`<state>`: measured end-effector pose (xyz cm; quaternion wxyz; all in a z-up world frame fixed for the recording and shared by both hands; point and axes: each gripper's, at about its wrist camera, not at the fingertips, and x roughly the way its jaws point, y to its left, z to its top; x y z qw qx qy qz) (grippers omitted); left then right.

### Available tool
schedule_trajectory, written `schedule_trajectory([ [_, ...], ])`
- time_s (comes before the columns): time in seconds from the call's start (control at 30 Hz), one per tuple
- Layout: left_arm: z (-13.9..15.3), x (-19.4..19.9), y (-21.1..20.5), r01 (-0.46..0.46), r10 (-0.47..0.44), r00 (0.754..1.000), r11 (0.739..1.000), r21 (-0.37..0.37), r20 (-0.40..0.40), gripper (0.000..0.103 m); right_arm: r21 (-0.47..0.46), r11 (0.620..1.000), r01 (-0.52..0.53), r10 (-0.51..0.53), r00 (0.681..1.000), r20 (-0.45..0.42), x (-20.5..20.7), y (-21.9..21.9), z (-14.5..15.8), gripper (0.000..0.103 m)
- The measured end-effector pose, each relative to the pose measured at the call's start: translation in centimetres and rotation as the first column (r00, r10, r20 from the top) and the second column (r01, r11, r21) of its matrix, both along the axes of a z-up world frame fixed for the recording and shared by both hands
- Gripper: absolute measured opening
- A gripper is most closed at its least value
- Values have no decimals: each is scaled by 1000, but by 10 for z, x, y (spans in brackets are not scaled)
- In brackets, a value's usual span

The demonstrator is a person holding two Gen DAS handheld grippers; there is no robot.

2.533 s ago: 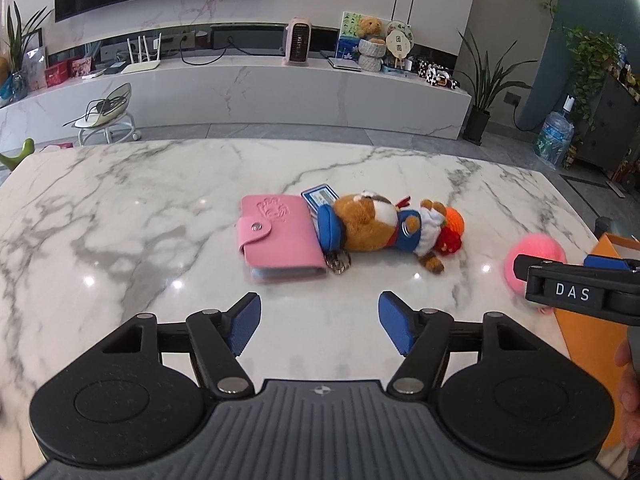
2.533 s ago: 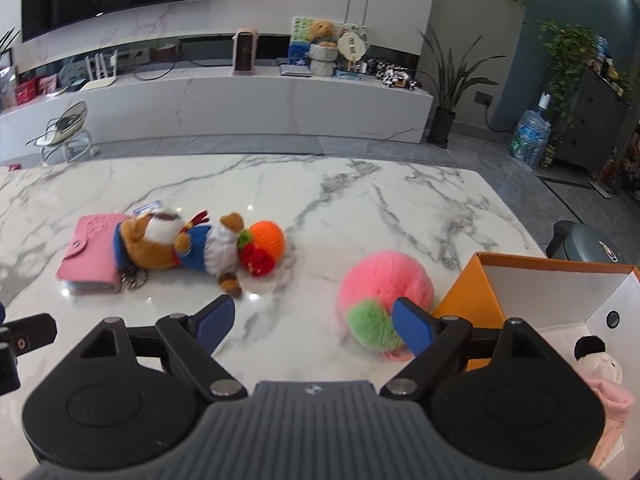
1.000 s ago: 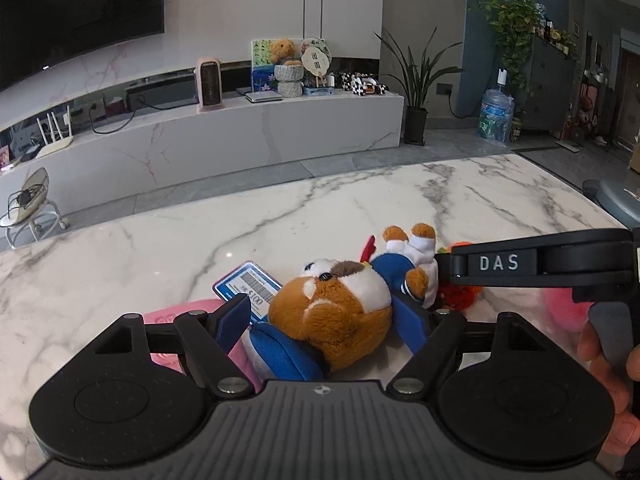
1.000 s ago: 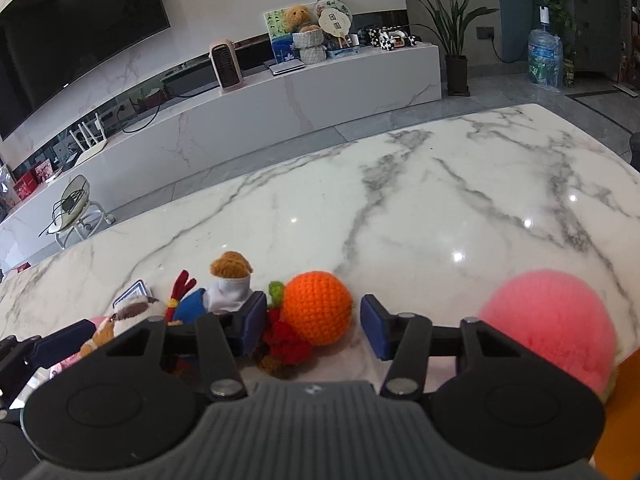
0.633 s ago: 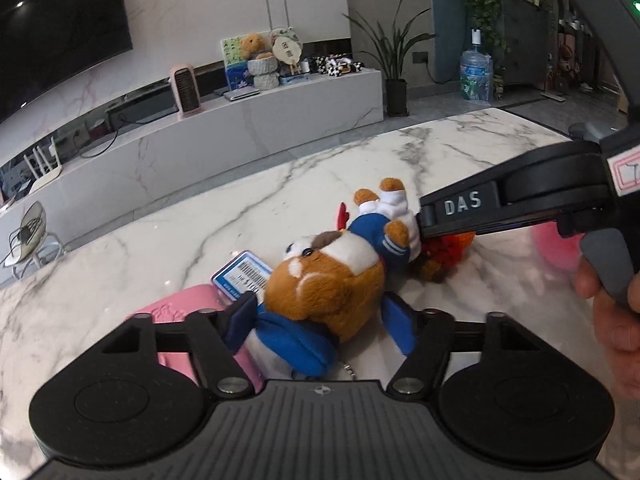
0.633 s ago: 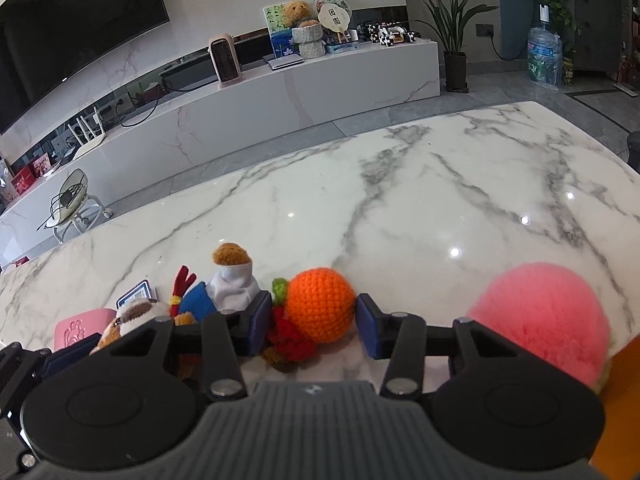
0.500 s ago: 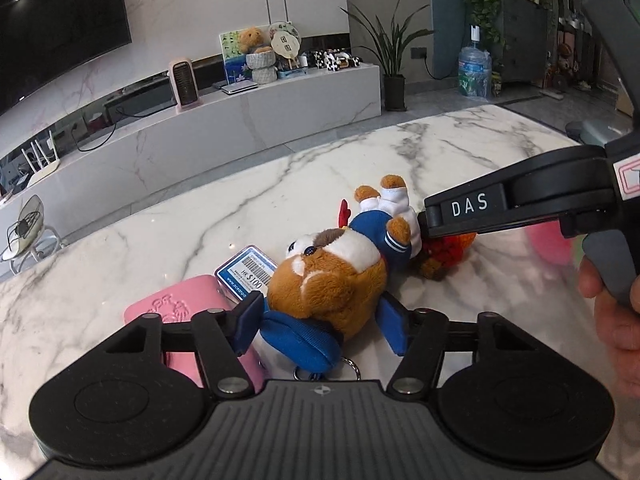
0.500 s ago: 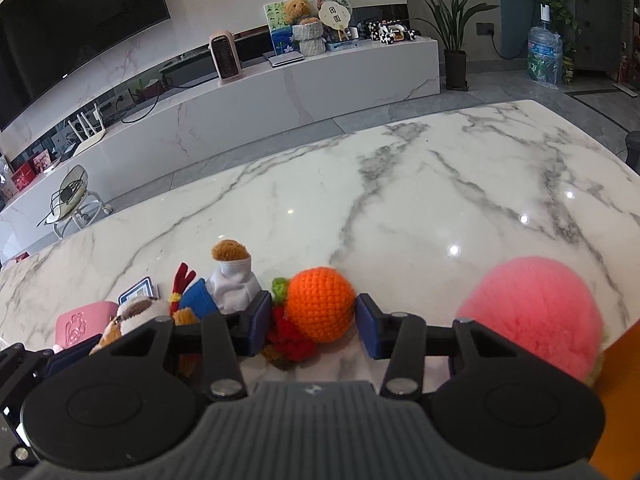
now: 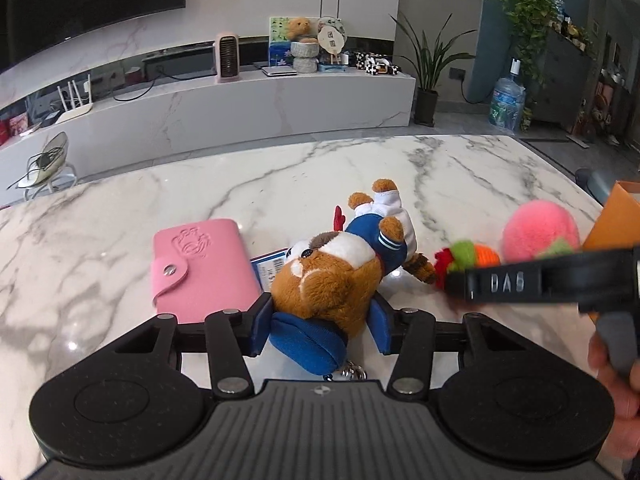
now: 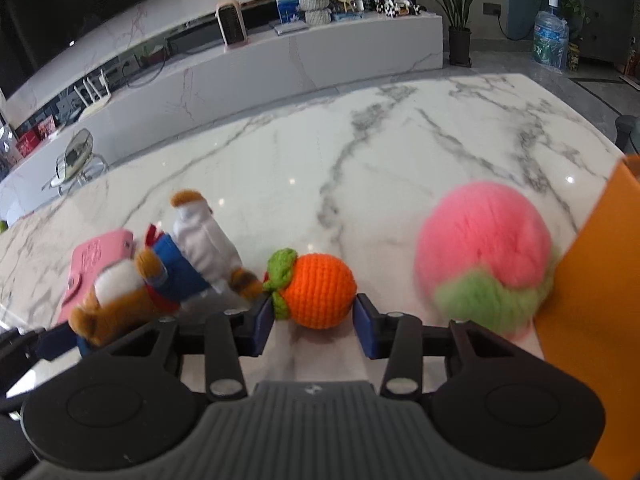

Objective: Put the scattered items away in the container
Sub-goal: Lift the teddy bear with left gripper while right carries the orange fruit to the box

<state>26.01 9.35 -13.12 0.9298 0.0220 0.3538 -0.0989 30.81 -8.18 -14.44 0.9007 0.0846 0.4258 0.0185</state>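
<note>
A brown plush dog (image 9: 332,276) in a blue and white outfit lies on the marble table (image 9: 120,208). My left gripper (image 9: 320,330) is closing, its blue pads pressing both sides of the dog's head. In the right wrist view, my right gripper (image 10: 314,322) is closing on an orange crocheted fruit (image 10: 320,292) with green leaves, and the pads touch both of its sides. The dog (image 10: 132,292) lies to its left. A pink fluffy ball (image 10: 484,240) rests against the orange box (image 10: 592,280) at the right. A pink wallet (image 9: 200,264) lies left of the dog.
A barcoded card (image 9: 268,266) peeks out between wallet and dog. The right tool's black body (image 9: 540,280) and a person's hand (image 9: 616,380) cross the right side of the left wrist view. The table's far half is bare marble; a white media console stands beyond.
The left jaws have closed from wide apart onto the dog's head, and the dog has swung away from the wallet. The right gripper has carried the orange fruit closer to the pink ball and box.
</note>
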Motion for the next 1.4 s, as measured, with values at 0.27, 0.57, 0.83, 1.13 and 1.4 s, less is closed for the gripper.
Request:
schedule_trajectory([
  [0.27,21,-33,-1,-26,26,1000,1000,-8,5,56,-12,999,-53,52,998,-32,-41,2,8,44],
  [0.57,53,-73,-1,-70,70,997,998,-6,34,56,-36,995,-89,90,995,38,-88,-2,46,44],
  [0.83,77,-114,-6,-82,82,994,997,1,70,57,-41,995,-90,94,988,125,-129,-17,81,44],
  [1.13,99,-154,-22,-66,62,990,998,23,125,57,-31,997,-74,79,976,202,-174,-35,105,44],
  [1.4,114,-176,-48,-22,14,985,999,47,171,57,-3,1000,-31,30,964,263,-207,-59,119,44],
])
